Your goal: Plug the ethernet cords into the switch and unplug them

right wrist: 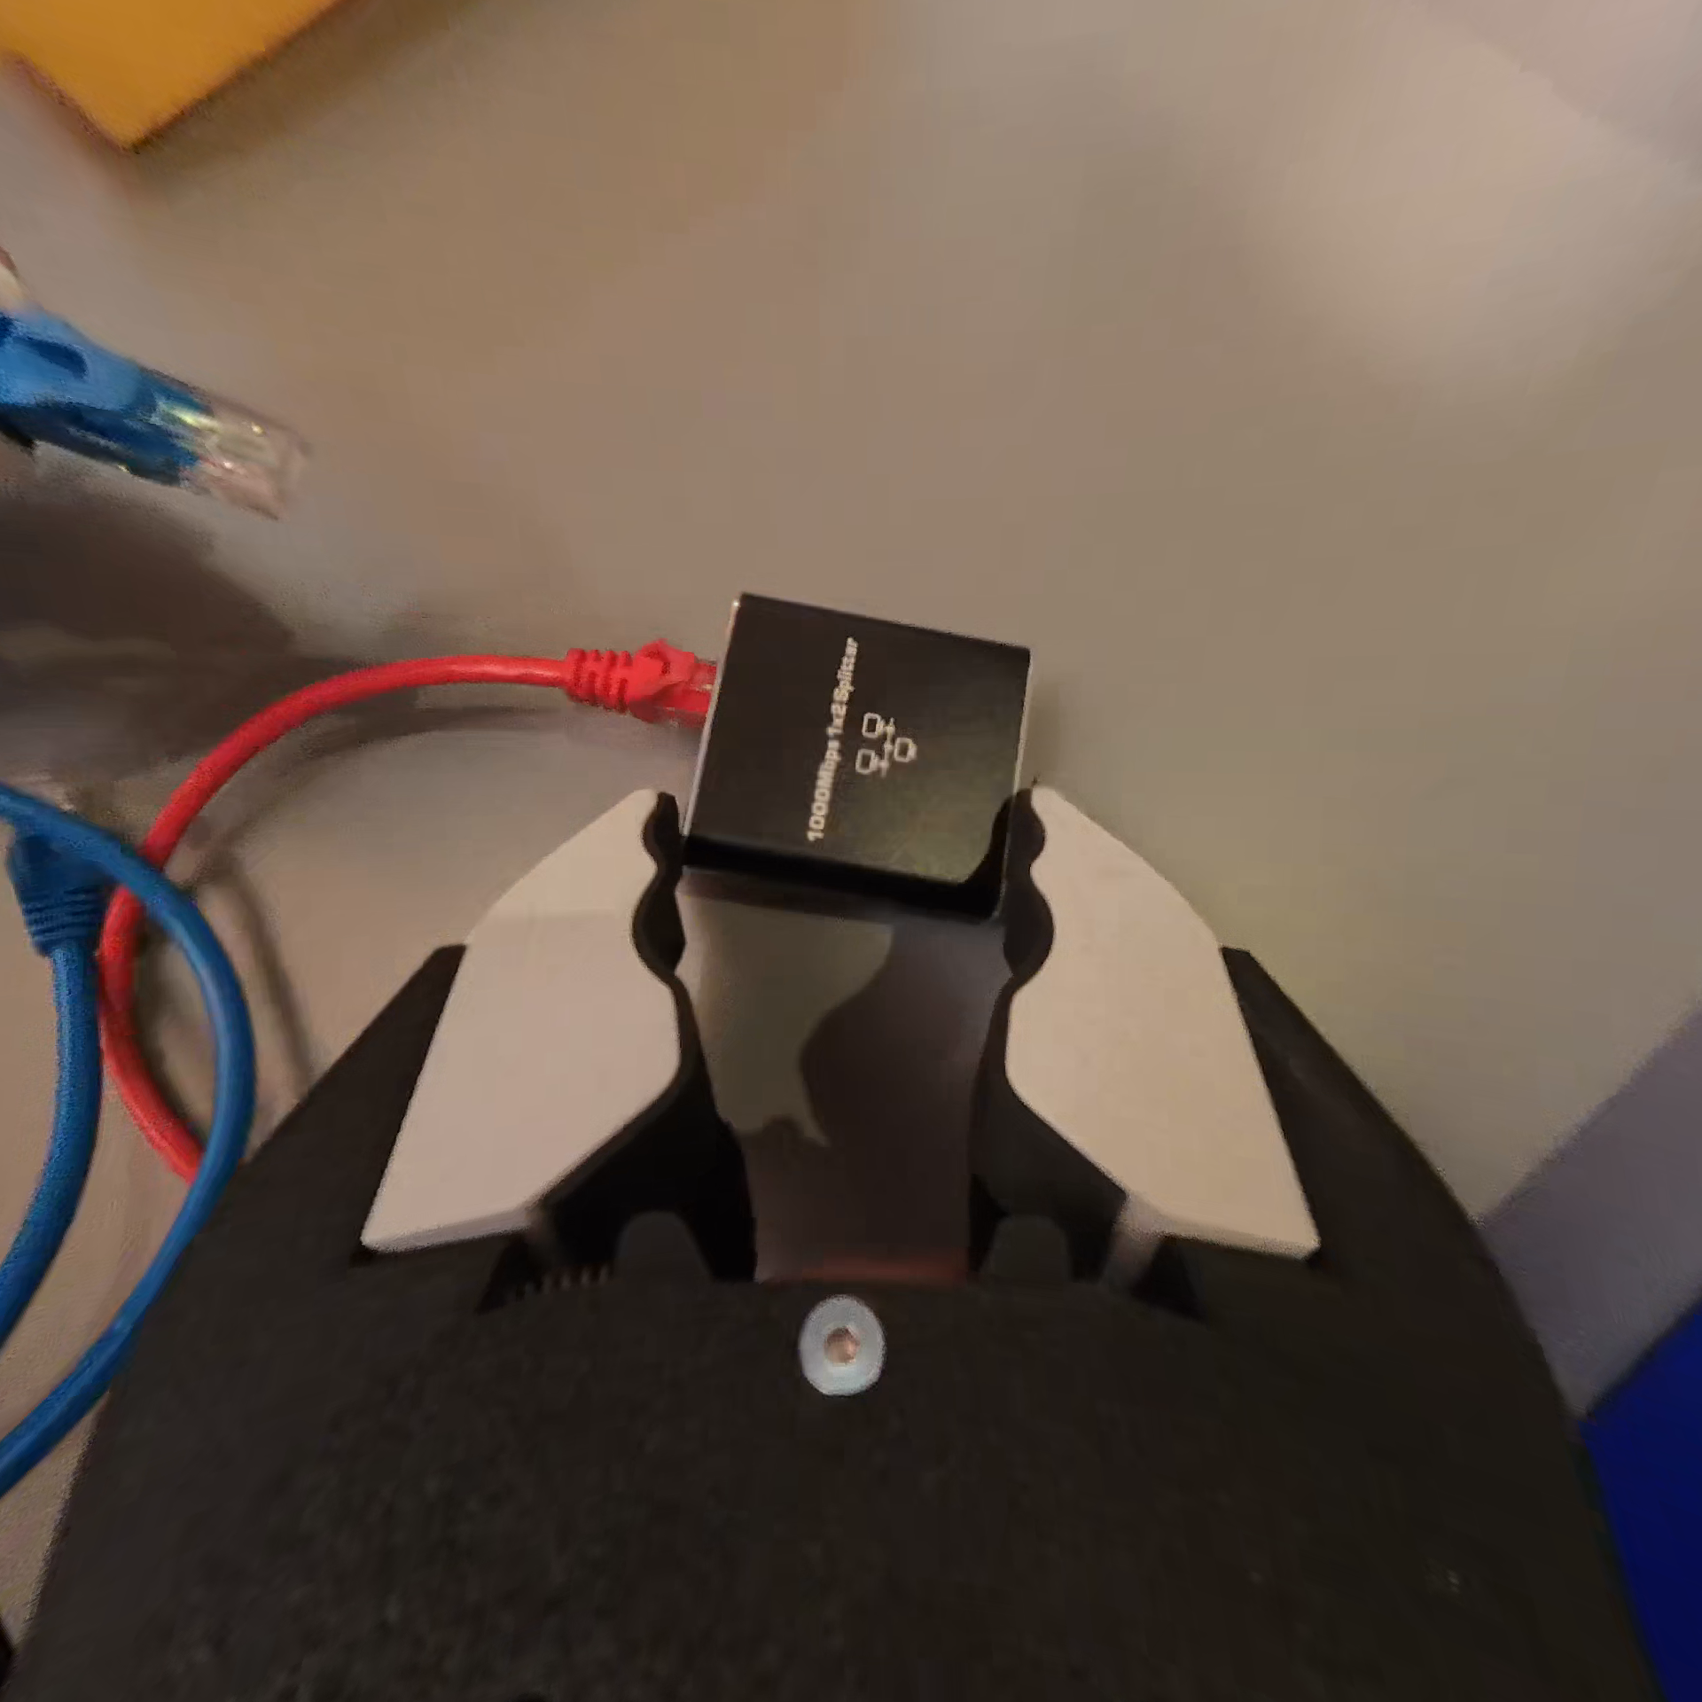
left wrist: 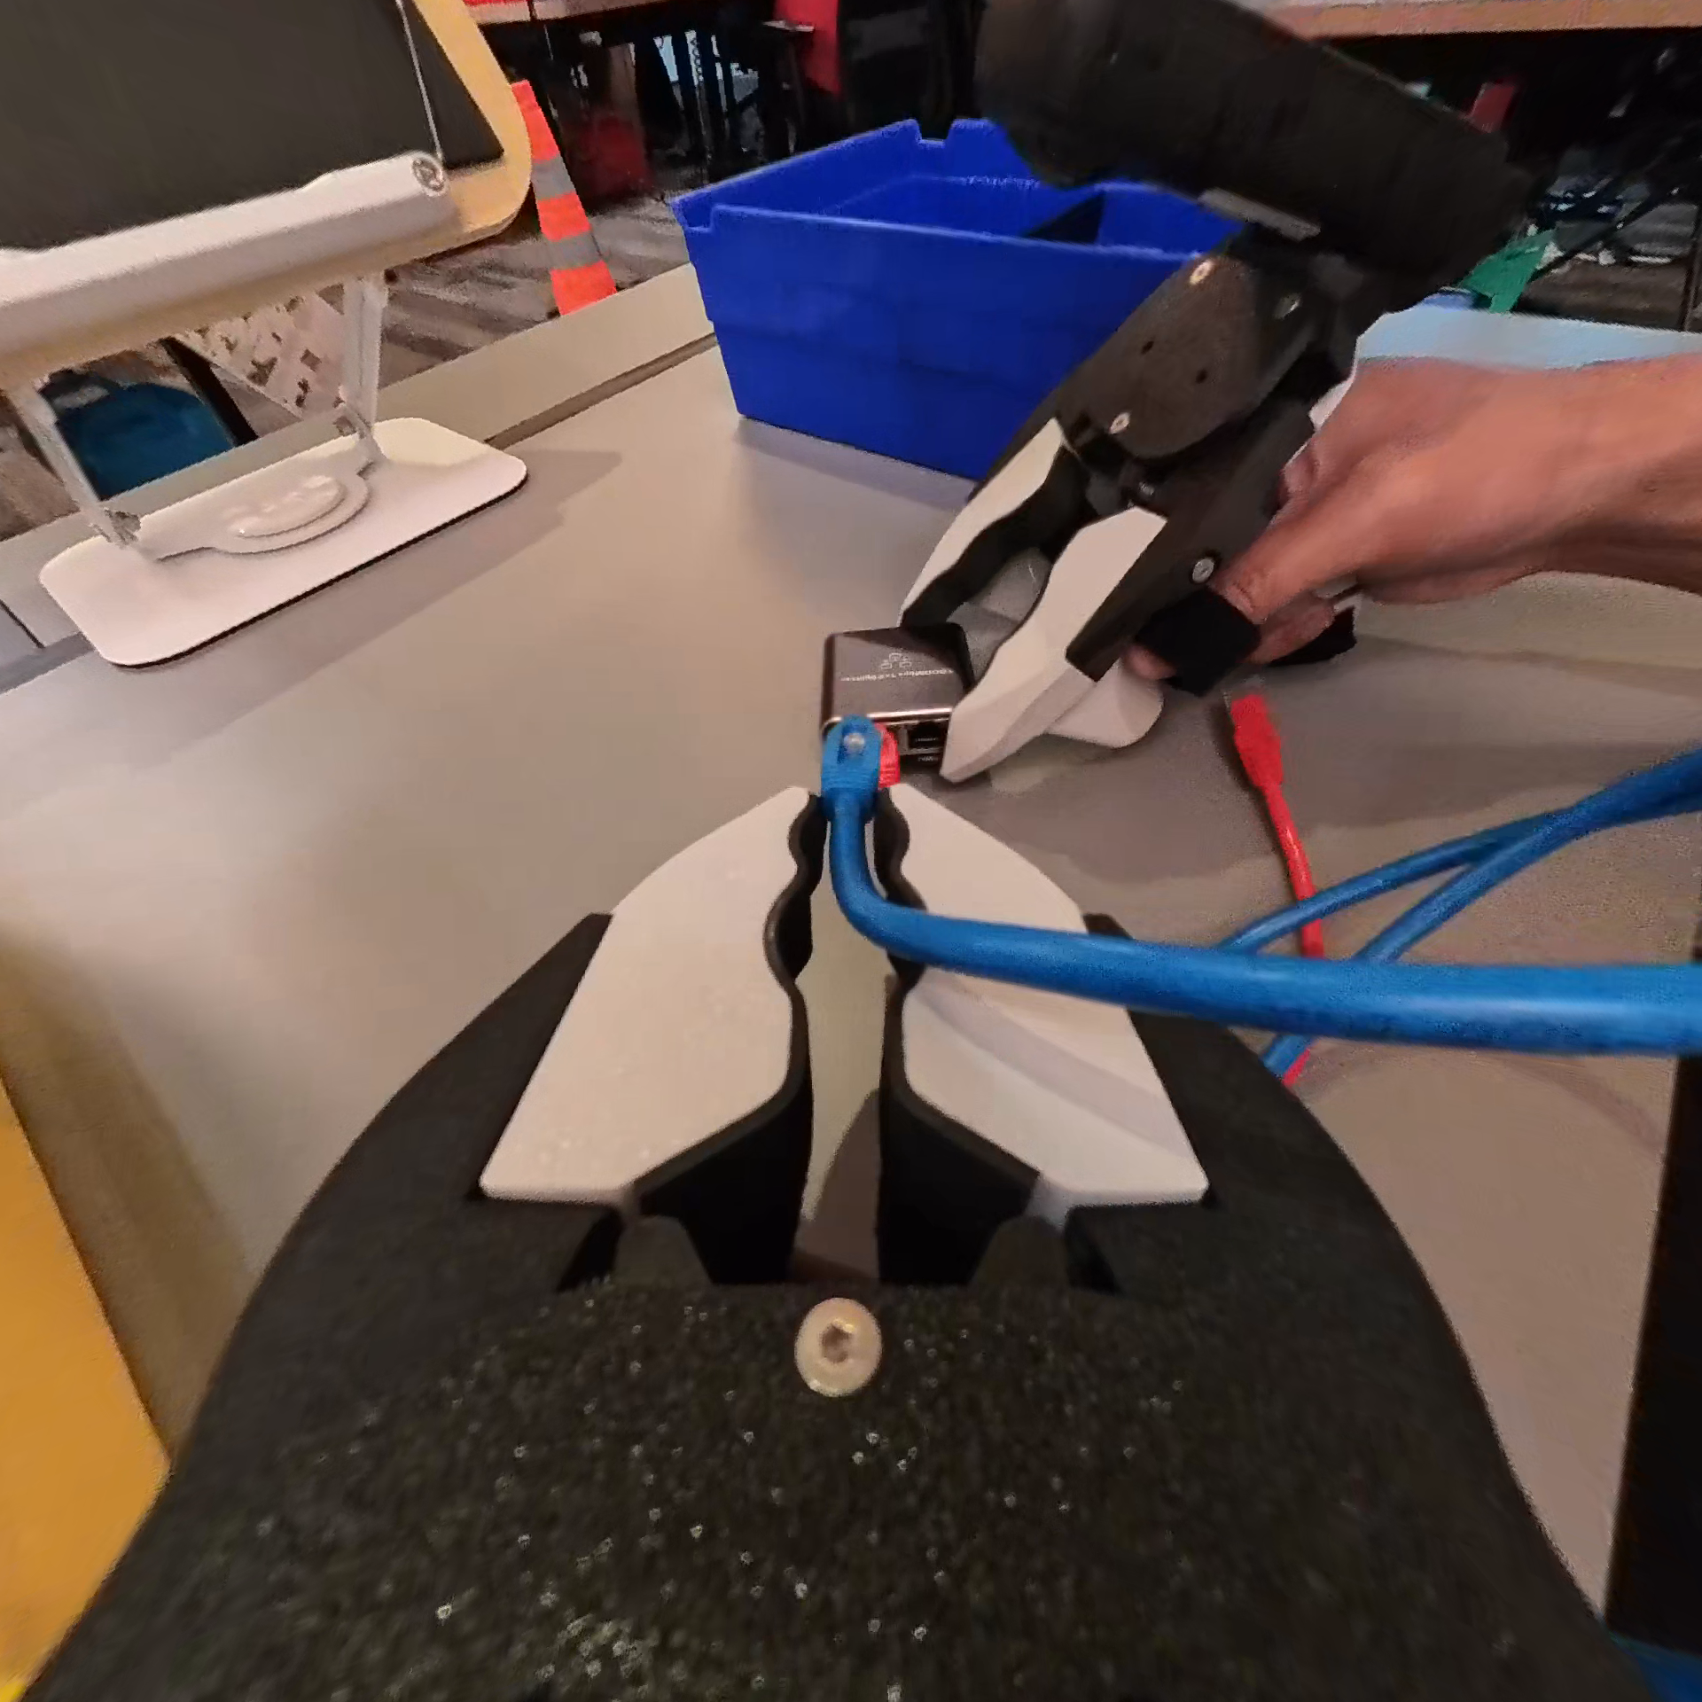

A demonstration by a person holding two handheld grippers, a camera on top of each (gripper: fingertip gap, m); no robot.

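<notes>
A small black switch [right wrist: 866, 764] lies on the grey table [right wrist: 1197, 368]. My right gripper [right wrist: 845, 806] is shut on its near end, one finger at each side; it also shows in the left wrist view [left wrist: 939, 691] over the switch [left wrist: 875, 663]. A red cord [right wrist: 635, 680] is plugged into the switch's left face. My left gripper [left wrist: 847, 810] is shut on a blue cord [left wrist: 1105, 976] just behind its plug [left wrist: 852, 751]. The blue plug [right wrist: 203, 442] hangs in the air left of the switch, apart from it. A loose red plug [left wrist: 1257, 728] lies on the table.
A blue bin [left wrist: 921, 276] stands behind the switch. A white tablet stand [left wrist: 276, 516] is at the far left, an orange cone [left wrist: 571, 230] beyond it. A hand [left wrist: 1474, 479] holds the right gripper. Blue and red cable loops [right wrist: 138, 1013] lie left of the switch.
</notes>
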